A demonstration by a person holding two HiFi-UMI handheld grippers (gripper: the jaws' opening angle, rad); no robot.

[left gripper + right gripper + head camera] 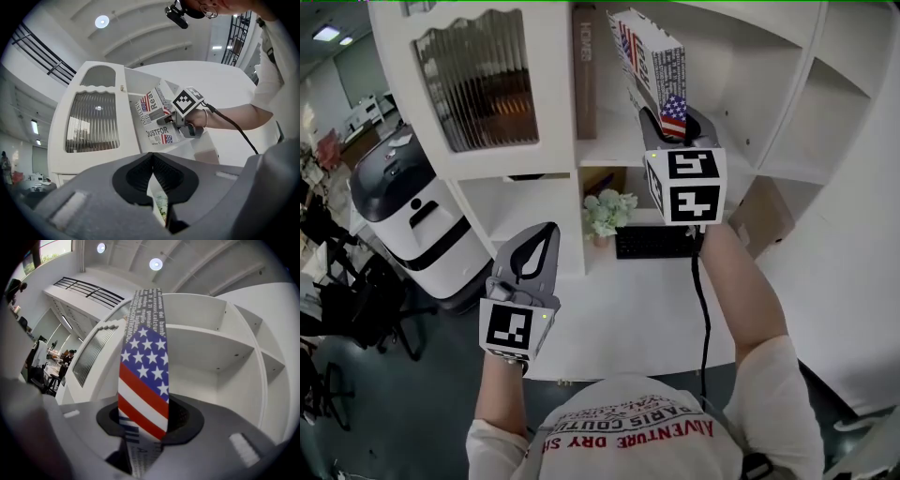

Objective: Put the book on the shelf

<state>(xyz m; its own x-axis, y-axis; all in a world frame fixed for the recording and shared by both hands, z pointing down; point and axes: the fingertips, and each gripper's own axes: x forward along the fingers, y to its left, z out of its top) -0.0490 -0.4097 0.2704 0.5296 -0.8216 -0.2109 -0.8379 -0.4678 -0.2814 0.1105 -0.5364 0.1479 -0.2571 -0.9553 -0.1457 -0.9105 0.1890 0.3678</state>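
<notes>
The book [649, 58], white with newsprint text and a stars-and-stripes patch, stands tilted in the upper compartment of the white shelf [609, 145]. My right gripper [672, 120] is shut on its lower end. In the right gripper view the flag-printed spine [143, 376] rises from between the jaws, and the shelf's compartments [211, 348] lie behind it. My left gripper [544, 234] hangs lower, in front of the shelf's left side, shut and holding nothing. From the left gripper view [152, 157] I see the book [152, 119] and the right gripper's marker cube [187, 101].
A brown book [584, 70] stands upright at the compartment's left wall. Lower down are a small potted plant [607, 211] and a black keyboard [656, 242]. A white and black machine [412, 211] stands left of the shelf, and a cardboard box [759, 216] sits at right.
</notes>
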